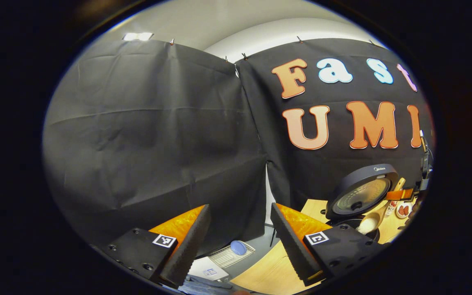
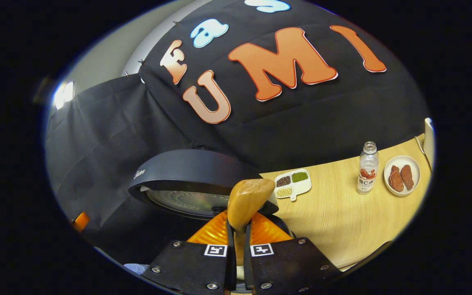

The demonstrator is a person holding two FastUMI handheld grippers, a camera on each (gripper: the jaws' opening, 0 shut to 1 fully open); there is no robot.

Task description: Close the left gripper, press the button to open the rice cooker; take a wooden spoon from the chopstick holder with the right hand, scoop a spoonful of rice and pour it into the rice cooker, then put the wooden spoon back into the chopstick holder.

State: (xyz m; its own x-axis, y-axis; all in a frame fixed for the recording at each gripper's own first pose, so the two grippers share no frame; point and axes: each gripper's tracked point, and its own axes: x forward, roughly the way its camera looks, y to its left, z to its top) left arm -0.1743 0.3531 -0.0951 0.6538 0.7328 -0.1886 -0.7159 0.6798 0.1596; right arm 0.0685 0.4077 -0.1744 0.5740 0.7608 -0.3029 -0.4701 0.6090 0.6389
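1. The wooden spoon (image 2: 247,200) sits clamped between the two fingers of the right gripper (image 2: 239,241), its handle pinched low and its bowl rising straight ahead along the fingers' own line; in this view the back of the bowl faces the camera, so whether any rice remains in it cannot be told.
2. In the left gripper view the same spoon (image 1: 373,219) slants down with its bowl tipped over the mouth of the rice cooker (image 1: 361,229), the handle running up and away to the right, toward the hand that holds it at the frame's edge.
3. The cooker's lid (image 2: 187,174) stands open, its inner plate facing the pot; the pouring step appears to be in hand or just finishing.
4. The left gripper (image 1: 240,233) hangs well apart from the cooker, fingers spread wide and holding nothing, pointed at the booth's cloth wall.
5. The right hand is plainly the nearer one, and the coming move turns on the spoon's long axis: it will likely need lifting clear of the lid's rim before it can travel back to the chopstick holder.
6. Beyond the cooker, the wooden table (image 2: 334,221) carries a divided dish of grains (image 2: 292,184), a small bottle (image 2: 368,168) and a plate of reddish food (image 2: 401,176).
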